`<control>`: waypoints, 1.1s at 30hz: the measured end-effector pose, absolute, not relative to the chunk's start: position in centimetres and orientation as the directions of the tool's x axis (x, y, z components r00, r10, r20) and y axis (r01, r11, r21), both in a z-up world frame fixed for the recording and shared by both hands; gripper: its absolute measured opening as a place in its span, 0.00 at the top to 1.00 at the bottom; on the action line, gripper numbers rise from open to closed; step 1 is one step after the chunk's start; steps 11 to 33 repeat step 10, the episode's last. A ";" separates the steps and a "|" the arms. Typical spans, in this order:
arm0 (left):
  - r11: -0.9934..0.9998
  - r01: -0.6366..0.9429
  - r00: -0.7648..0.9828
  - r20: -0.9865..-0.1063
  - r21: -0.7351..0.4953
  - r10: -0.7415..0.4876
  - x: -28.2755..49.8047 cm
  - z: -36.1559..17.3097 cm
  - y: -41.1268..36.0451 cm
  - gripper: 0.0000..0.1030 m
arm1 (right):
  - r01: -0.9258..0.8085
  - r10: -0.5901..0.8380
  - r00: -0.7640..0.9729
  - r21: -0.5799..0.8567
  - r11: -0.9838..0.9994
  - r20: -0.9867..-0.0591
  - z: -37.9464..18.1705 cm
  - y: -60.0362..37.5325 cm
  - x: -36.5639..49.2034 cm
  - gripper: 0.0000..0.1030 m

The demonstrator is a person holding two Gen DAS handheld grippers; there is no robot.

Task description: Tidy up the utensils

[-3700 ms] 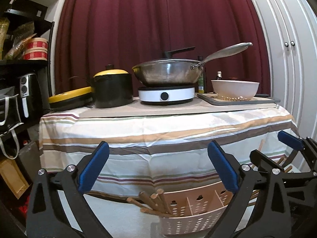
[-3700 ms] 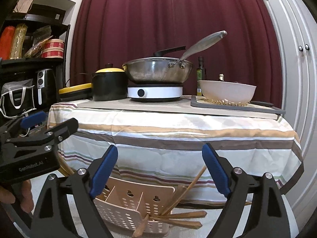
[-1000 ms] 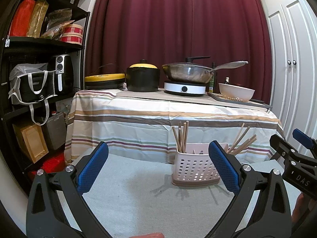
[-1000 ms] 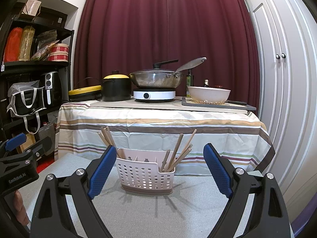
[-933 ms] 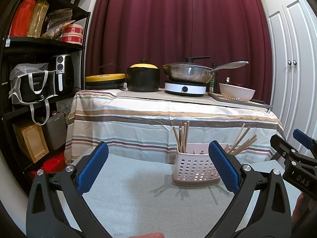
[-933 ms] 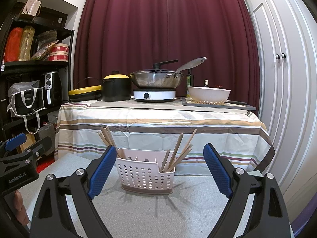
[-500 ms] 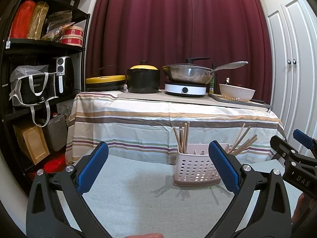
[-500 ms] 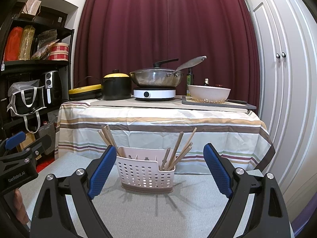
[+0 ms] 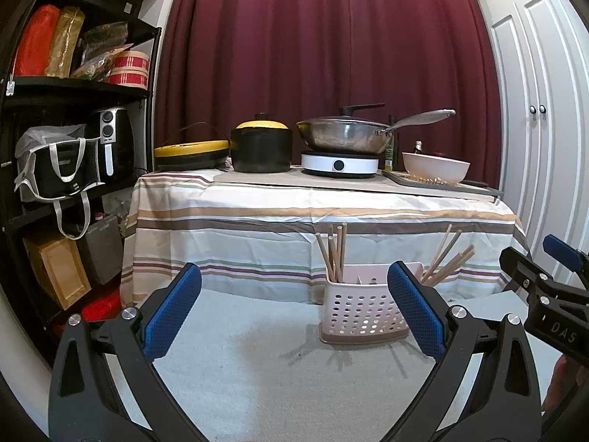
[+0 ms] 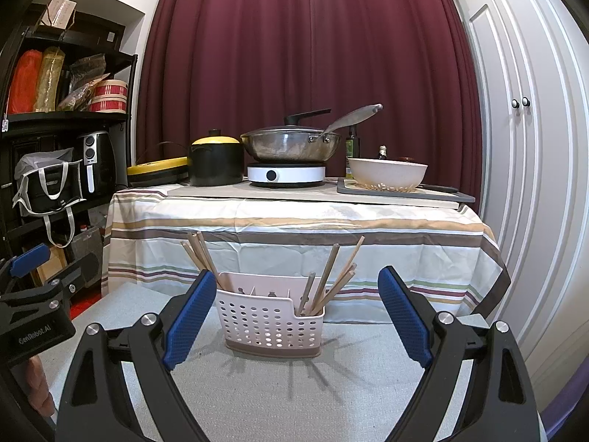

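- Right tool (image 10: 296, 313): jaws spread wide, nothing between the blue pads. Held level-ish, above the near part of the grey counter (image 10: 331, 397).
- Left tool (image 9: 291, 309): jaws likewise wide apart and empty; it shows at the left edge of the right wrist view.
- Pink perforated caddy (image 10: 270, 322) stands upright on the counter, toward its far edge, in front of the striped tablecloth (image 10: 294, 235).
- Chopsticks (image 10: 327, 280) stand in the caddy's right end compartment, leaning right; a second bundle (image 10: 198, 258) sits at the left end, leaning left. Middle compartments: contents too small to tell.
- Key relation: the caddy lies straight ahead of the right tool, centred between its pads but well beyond them. From the left tool it lies ahead and to the right. Judgement: the right hand is better lined up.
- Caddy's long axis runs left-right across the view; the sticks' long axes are near vertical.
- No loose utensils visible on the counter; judged sorted, or nearly so.
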State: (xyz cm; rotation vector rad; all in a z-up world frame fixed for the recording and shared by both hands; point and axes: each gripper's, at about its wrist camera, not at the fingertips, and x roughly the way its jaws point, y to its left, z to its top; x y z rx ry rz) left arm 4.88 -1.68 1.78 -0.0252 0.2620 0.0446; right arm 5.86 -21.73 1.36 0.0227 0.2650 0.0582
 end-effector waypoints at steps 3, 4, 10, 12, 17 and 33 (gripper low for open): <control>0.998 -0.062 0.961 -0.270 -0.011 0.056 5.2 1.4 -1.6 0.04 | -0.055 0.060 0.963 0.029 0.998 -0.263 1.2 -21.9 5.8 0.16; 0.998 -0.064 0.957 -0.285 -0.013 0.058 5.3 1.2 -1.6 0.04 | -0.054 0.060 0.962 0.030 0.998 -0.265 1.1 -22.0 5.8 0.16; 0.996 -0.085 0.922 -0.381 -0.034 0.066 6.3 -0.3 -0.8 0.04 | -0.041 0.054 0.953 0.050 0.998 -0.298 -0.2 -23.1 6.4 0.16; 0.996 -0.085 0.922 -0.381 -0.034 0.066 6.3 -0.3 -0.8 0.04 | -0.041 0.054 0.953 0.050 0.998 -0.298 -0.2 -23.1 6.4 0.16; 0.996 -0.085 0.922 -0.381 -0.034 0.066 6.3 -0.3 -0.8 0.04 | -0.041 0.054 0.953 0.050 0.998 -0.298 -0.2 -23.1 6.4 0.16; 0.996 -0.085 0.922 -0.381 -0.034 0.066 6.3 -0.3 -0.8 0.04 | -0.041 0.054 0.953 0.050 0.998 -0.298 -0.2 -23.1 6.4 0.16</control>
